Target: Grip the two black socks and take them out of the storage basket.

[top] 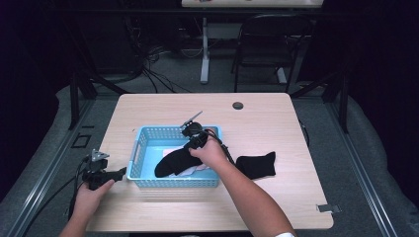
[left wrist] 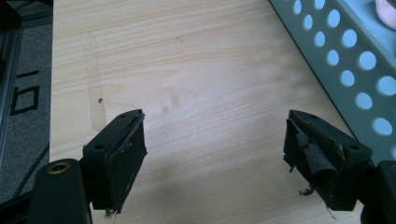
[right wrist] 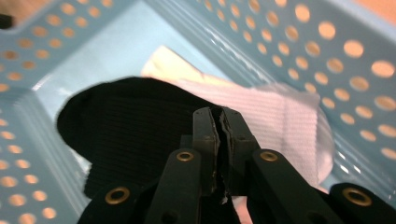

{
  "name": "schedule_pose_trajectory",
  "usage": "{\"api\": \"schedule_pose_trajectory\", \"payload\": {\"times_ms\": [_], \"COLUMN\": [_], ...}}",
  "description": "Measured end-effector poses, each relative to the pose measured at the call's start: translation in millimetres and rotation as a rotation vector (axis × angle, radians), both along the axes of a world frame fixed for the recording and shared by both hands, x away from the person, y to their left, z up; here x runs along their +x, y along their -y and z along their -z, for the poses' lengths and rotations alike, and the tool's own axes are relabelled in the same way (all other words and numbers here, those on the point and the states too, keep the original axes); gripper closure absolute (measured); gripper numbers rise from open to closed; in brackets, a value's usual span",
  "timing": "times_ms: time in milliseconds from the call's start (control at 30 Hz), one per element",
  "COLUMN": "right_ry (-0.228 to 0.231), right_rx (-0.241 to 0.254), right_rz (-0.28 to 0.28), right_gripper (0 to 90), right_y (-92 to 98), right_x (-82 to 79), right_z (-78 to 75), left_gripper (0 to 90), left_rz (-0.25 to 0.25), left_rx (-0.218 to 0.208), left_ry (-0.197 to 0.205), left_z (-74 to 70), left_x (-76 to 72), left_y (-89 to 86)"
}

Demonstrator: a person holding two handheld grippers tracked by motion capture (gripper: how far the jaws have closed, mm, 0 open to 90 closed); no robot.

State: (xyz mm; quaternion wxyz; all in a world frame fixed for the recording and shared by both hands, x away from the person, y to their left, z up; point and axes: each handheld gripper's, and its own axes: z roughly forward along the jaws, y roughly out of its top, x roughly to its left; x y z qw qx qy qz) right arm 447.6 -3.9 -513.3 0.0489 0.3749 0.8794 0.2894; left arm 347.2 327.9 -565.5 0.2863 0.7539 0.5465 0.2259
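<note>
**A:** where's the right gripper (right wrist: 218, 122) at? Centre of the high view, over the blue basket (top: 141, 143)?

**B:** yep, its jaws look pinched together on a black sock (right wrist: 126, 121) that's draped over a white sock (right wrist: 289, 126) inside it.

**A:** and the left gripper (left wrist: 215, 154)?

**B:** lower left, jaws wide apart with nothing between them, over bare worktop (left wrist: 187, 70) beside the basket. Another black sock (top: 257, 164) lies right of the basket.

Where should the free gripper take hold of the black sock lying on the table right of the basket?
Probably at the cuff end of the black sock, coming from above. It lies flat on the table, so only a top-down pinch gathers cloth, and the cuff points up and right, away from the blue basket.
</note>
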Motion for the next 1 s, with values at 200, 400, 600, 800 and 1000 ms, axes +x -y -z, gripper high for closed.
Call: {"api": "schedule_pose_trajectory", "payload": {"times_ms": [200,400,600,800,1000], "right_ry": [0.101,0.195,0.262,0.327,0.378], "right_rx": [0.076,0.115,0.173,0.200,0.209], "right_rz": [-0.035,-0.086,-0.103,-0.111,-0.111], "right_gripper": [86.0,86.1,86.2,86.2,86.2], "right_y": [4.2,1.2,0.5,5.0,13.9], "right_x": [-15.3,-35.1,-49.3,-56.8,-63.1], "right_z": [-17.3,-35.2,-50.7,-69.8,-89.0], "left_gripper": [20.9,20.9,20.9,20.9,20.9], "left_rz": [0.001,0.001,0.002,0.000,0.002], "left_rx": [0.004,0.007,0.007,0.008,0.009], "left_ry": [0.001,0.003,0.002,0.004,0.002], "left_z": [0.2,0.2,0.1,0.2,0.3], "left_x": [0.3,0.3,0.2,0.2,0.3], "left_y": [0.2,0.3,0.1,0.2,0.4]}}
